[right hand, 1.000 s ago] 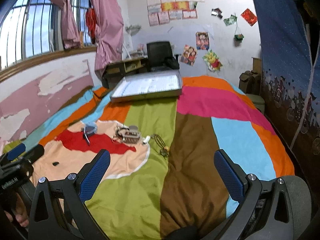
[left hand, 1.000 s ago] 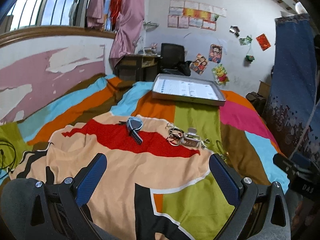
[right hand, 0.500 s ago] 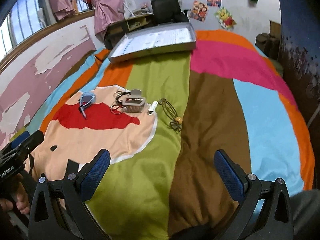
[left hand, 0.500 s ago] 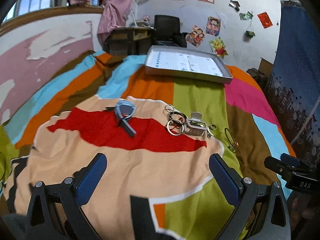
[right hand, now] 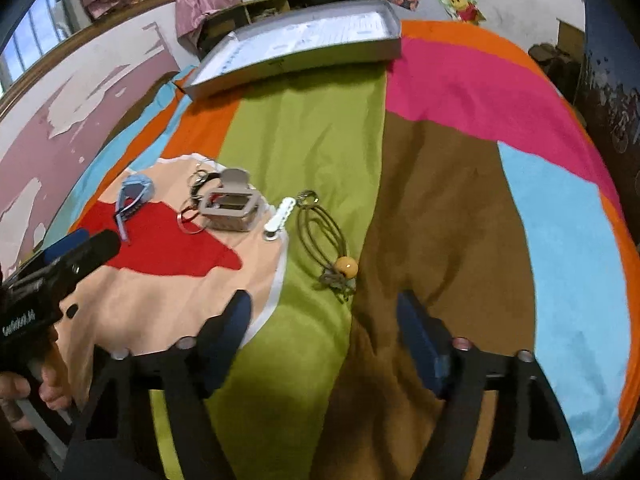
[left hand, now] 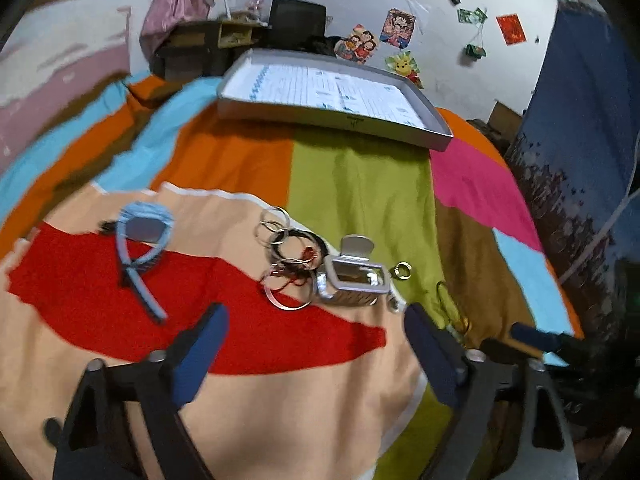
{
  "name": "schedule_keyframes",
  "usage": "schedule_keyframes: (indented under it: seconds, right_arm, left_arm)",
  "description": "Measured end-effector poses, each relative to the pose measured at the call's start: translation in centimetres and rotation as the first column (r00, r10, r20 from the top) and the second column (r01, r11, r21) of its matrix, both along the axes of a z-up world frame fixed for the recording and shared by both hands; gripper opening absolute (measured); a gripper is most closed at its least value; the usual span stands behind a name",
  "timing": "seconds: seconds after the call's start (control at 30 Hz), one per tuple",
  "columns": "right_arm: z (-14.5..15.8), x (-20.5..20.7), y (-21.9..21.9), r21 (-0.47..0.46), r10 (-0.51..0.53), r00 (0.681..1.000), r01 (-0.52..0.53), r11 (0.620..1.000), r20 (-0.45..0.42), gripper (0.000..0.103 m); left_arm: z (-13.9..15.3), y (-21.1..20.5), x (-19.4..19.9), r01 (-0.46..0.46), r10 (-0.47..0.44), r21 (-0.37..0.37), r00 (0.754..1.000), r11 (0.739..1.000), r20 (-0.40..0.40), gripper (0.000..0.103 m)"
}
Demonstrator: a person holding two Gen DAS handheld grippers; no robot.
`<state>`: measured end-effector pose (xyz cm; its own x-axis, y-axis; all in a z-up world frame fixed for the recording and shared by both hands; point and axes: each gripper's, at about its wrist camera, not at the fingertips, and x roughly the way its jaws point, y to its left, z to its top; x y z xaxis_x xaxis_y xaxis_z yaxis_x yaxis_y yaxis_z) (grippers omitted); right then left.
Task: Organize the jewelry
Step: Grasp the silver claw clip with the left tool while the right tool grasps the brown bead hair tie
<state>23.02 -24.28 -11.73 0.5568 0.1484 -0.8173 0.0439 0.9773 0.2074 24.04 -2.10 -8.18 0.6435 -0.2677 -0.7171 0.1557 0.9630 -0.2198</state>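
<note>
The left gripper (left hand: 316, 334) hangs over the bedspread (left hand: 280, 400) with its jaws closing and nothing between them; its blue pads (left hand: 200, 344) are clear of everything. Just beyond its fingertips lie the bangles (left hand: 286, 268), touching a small silver box (left hand: 354, 280), with a gold ring (left hand: 403, 271) just beside the box. A blue headband (left hand: 140, 240) lies well to the left. The right gripper (right hand: 324, 320) is also closing on nothing, above the green stripe. Just ahead of it lies a cord necklace (right hand: 326, 236) with a yellow bead (right hand: 346, 267); a white clip (right hand: 280, 218) sits between necklace and box. A grey tray (right hand: 304, 56) rests far back.
</note>
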Motion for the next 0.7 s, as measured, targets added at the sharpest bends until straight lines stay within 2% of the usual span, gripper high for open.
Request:
schedule_keyframes:
  seconds: [0.07,0.23,0.3,0.4,0.47,0.63,0.7]
  right_arm:
    - [-0.6,0.6,-0.1,0.003,-0.010,1.000,0.010,1.000,0.004,0.064]
    - [-2.0,1.9,0.0,0.037,-0.007,1.000,0.008,0.999,-0.011,0.053]
    - [-2.4,2.2,0.3,0.039,0.000,1.000,0.001,0.999,-0.015,0.049]
    - [-2.7,2.5,0.6,0.035,0.004,1.000,-0.003,0.999,-0.015,0.048]
    - [-2.9,2.6,0.5,0.035,0.003,1.000,-0.003,0.999,-0.019,0.044]
    - [-3.5,3.1,0.4,0.032,-0.008,1.000,0.009,0.999,-0.027,0.043]
    - [-3.7,3.4,0.4,0.033,-0.010,0.999,0.011,0.999,-0.035,0.043]
  left_arm:
    - [-0.9,-0.1,0.9,0.009,-0.009,-0.044,1.000,0.999,-0.010,0.078]
    - [-2.7,-0.8,2.8,0.043,-0.047,-0.094,0.998,0.995,-0.045,0.052]
    - [-3.3,-1.0,3.8,0.048,-0.056,-0.125,0.997,0.991,-0.060,0.045]
    - [-3.8,-1.2,4.8,0.059,-0.071,-0.161,0.995,0.985,-0.071,0.038]
    - [-4.0,-1.7,5.4,0.070,-0.083,-0.162,0.994,0.984,-0.077,0.037]
    - [-4.6,-2.3,6.4,0.072,-0.090,-0.162,0.991,0.984,-0.101,0.022]
    - [-4.8,-2.3,6.4,0.072,-0.091,-0.168,0.990,0.983,-0.109,0.020]
